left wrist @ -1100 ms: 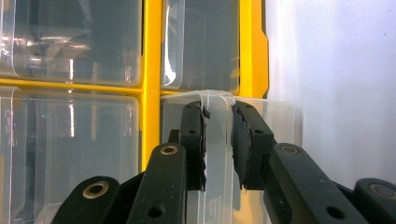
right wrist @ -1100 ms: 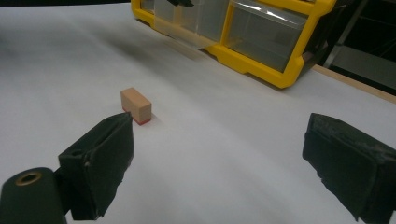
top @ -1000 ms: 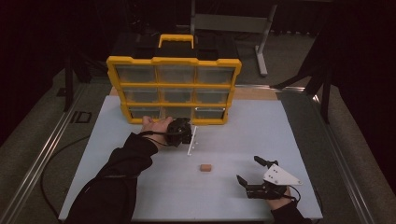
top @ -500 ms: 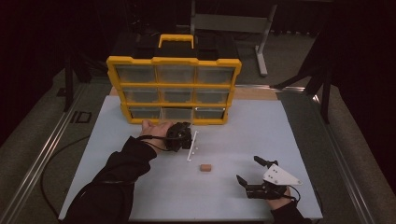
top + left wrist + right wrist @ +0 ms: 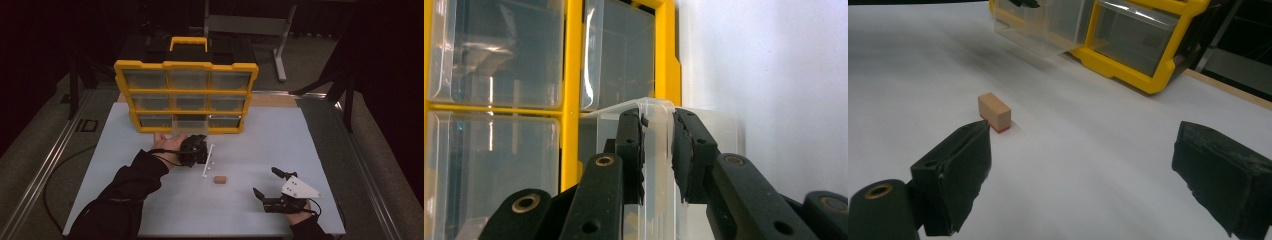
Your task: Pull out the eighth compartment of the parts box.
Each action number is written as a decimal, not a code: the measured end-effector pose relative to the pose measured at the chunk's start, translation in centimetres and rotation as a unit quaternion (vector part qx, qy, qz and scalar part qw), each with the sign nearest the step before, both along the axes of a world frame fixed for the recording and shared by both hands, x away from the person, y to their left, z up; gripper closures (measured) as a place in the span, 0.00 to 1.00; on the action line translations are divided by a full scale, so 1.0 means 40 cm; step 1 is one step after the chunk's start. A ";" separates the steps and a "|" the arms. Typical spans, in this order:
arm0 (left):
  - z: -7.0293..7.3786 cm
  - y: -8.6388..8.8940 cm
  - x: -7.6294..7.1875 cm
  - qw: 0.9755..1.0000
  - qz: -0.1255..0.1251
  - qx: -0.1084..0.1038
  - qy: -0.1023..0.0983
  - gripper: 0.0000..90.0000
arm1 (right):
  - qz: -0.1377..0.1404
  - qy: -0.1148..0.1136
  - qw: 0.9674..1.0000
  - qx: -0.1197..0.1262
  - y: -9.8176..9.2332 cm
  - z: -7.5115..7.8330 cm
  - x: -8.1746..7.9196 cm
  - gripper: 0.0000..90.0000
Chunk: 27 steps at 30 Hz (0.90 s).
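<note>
A: At left, what does the left gripper (image 5: pixel 657 150) hold?

B: Its jaws pinch the front wall of the clear drawer (image 5: pixel 659 112), pulled partly out of the bottom row of the yellow organizer (image 5: pixel 186 95) at the table's (image 5: pixel 310 145) far edge.

A: And to the right?

B: The block (image 5: pixel 220 179) lies alone mid-table. Nearer, at right, the right gripper (image 5: pixel 267 184) rests with jaws spread wide, empty, facing the block.
</note>
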<state>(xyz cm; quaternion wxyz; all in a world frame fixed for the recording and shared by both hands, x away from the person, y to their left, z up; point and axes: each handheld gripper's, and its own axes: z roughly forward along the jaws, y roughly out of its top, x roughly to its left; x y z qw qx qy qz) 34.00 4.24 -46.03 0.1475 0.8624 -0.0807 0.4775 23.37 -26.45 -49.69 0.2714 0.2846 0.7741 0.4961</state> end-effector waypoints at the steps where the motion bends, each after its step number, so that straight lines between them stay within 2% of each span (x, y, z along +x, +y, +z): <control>1: 0.000 0.000 0.000 1.000 0.000 0.000 0.000 0.83 | 0.000 0.000 1.000 0.000 0.000 0.000 0.000 0.10; 16: -0.005 -0.002 0.016 1.000 0.008 -0.003 -0.004 0.83 | 0.000 -0.001 1.000 -0.001 -0.001 0.001 -0.001 0.10; 24: -0.006 0.001 0.017 1.000 0.003 -0.005 0.002 0.83 | 0.000 -0.001 1.000 -0.002 0.000 0.000 0.000 0.10; 27: -0.004 0.004 0.019 1.000 0.002 -0.008 0.012 0.82 | 0.000 -0.002 1.000 -0.001 0.000 0.001 -0.001 0.10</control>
